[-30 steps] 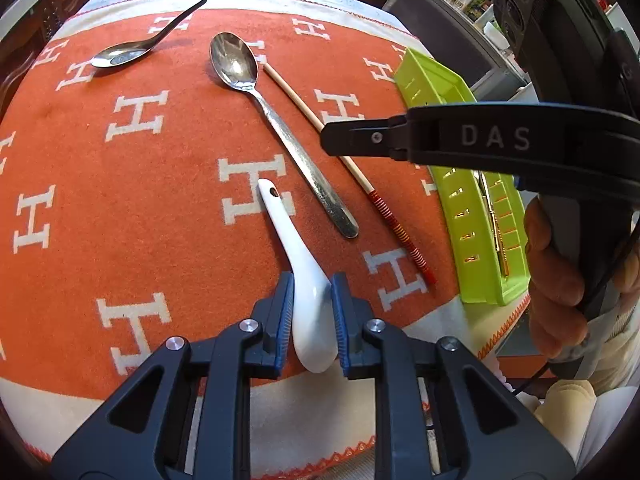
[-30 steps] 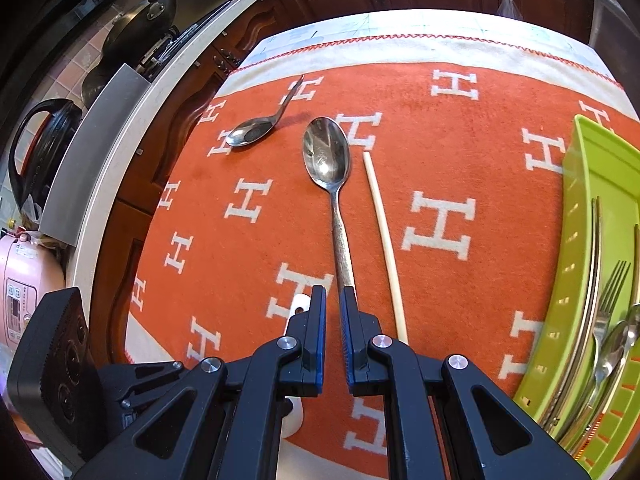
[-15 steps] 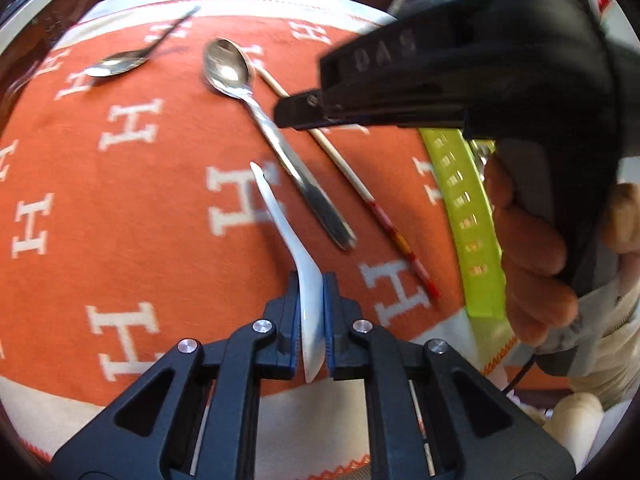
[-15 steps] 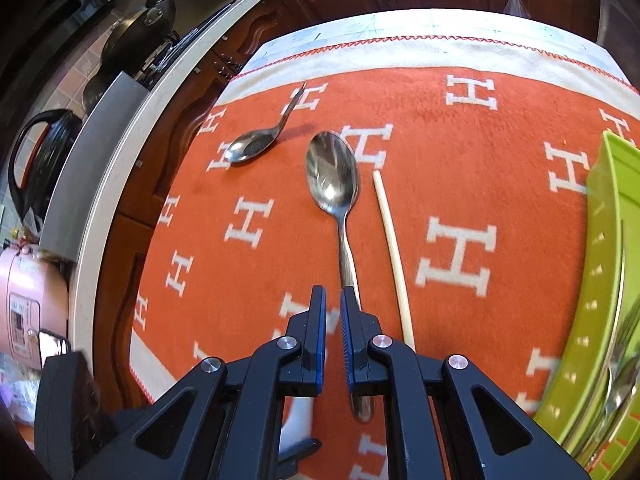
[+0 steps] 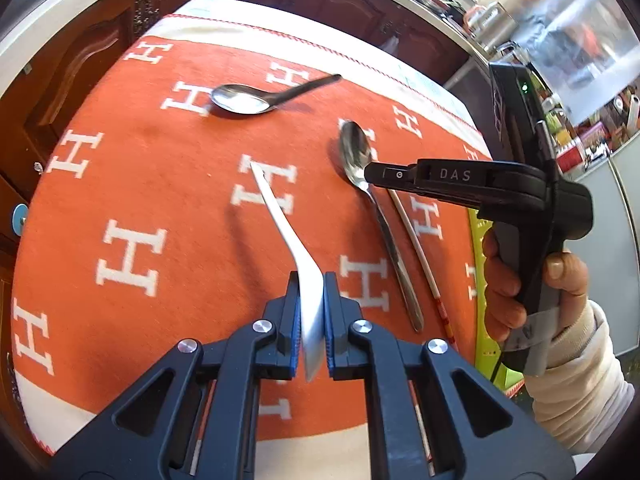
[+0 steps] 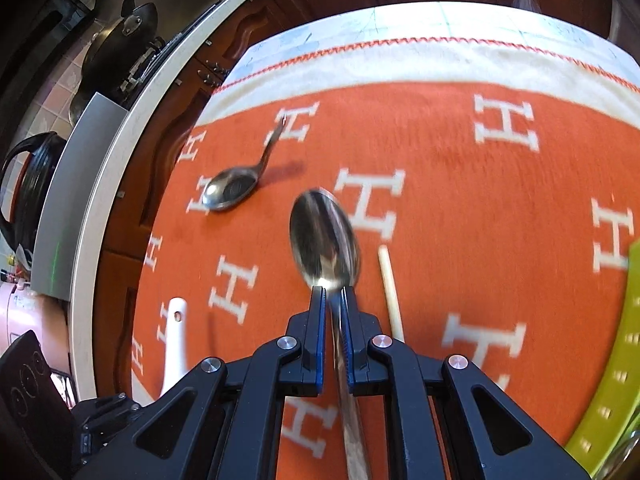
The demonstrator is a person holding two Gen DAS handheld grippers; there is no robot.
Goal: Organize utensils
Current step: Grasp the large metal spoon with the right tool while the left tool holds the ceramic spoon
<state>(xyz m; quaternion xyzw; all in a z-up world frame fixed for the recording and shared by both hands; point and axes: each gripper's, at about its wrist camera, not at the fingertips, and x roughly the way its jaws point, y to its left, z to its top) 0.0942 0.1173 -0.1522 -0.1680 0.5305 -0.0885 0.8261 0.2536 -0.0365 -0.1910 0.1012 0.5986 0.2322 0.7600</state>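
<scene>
Clamping the white spoon (image 5: 280, 216) by its bowl, turned edge-on between the pads, with left gripper (image 5: 311, 320) jaws just closed on it. Held that way so the thin rim sits flat in the pinch and the handle sticks out ahead, clear of the cloth (image 5: 160, 184), shadow beneath it. Probably bound for the green tray (image 6: 612, 380) at the cloth's right edge, where other cutlery already lies.

Hovering with right gripper (image 6: 333, 320) over the neck of the big spoon (image 6: 324, 236), jaws drawn nearly together, handle glimpsed through the slit below. Pinching nothing, judging from the left view: spoon flat on the cloth there. Lined up along the handle, likely for a narrow grasp.

Lying just beside: chopstick (image 6: 390, 292). Farther off, near the left edge: small spoon (image 6: 232, 190).
</scene>
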